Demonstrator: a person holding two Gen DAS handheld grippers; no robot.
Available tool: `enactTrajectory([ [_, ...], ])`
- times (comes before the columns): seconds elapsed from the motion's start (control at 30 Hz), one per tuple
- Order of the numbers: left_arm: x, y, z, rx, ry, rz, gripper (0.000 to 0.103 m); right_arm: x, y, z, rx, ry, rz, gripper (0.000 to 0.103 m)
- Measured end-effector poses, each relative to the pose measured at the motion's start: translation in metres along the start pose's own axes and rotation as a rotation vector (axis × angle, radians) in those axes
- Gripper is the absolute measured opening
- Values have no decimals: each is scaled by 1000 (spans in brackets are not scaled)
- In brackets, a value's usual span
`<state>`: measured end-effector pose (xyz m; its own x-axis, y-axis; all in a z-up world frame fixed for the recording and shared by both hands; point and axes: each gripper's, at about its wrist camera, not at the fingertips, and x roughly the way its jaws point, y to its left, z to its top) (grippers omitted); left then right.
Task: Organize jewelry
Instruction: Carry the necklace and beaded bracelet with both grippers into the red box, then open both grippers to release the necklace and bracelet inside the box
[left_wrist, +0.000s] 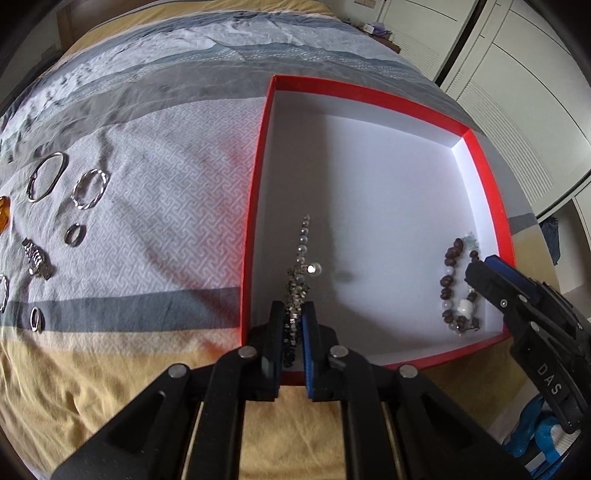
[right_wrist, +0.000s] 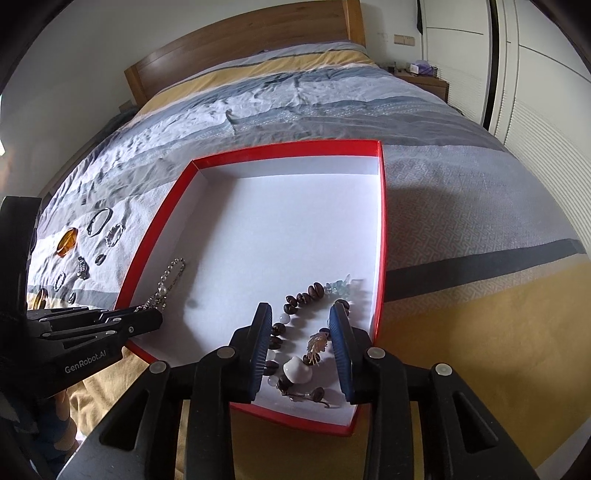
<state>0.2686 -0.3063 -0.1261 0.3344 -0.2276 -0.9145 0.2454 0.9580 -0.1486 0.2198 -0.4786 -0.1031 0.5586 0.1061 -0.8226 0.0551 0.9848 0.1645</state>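
A red box with a white inside lies on the bed; it also shows in the right wrist view. My left gripper is shut on a silver bead chain that hangs over the box's near left part; the chain also shows in the right wrist view. My right gripper is open just above a brown bead bracelet lying in the box's near right corner, jaws on either side of it without touching. The bracelet and right gripper show in the left wrist view.
Several pieces lie on the bedspread left of the box: a silver bangle, a twisted bangle, a ring, a metal link piece, a small ring, an amber bangle. White wardrobes stand to the right.
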Motion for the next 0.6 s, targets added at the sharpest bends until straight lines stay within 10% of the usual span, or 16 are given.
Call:
enactTrajectory([
  [0.33,-26,15,-29,-25,-10,17,10,-27,23,-12,-18,-9,25,46],
  [0.6,-54,3,-11,53,-87,-45,32,-84,26,-23,-3,-63,5,46],
])
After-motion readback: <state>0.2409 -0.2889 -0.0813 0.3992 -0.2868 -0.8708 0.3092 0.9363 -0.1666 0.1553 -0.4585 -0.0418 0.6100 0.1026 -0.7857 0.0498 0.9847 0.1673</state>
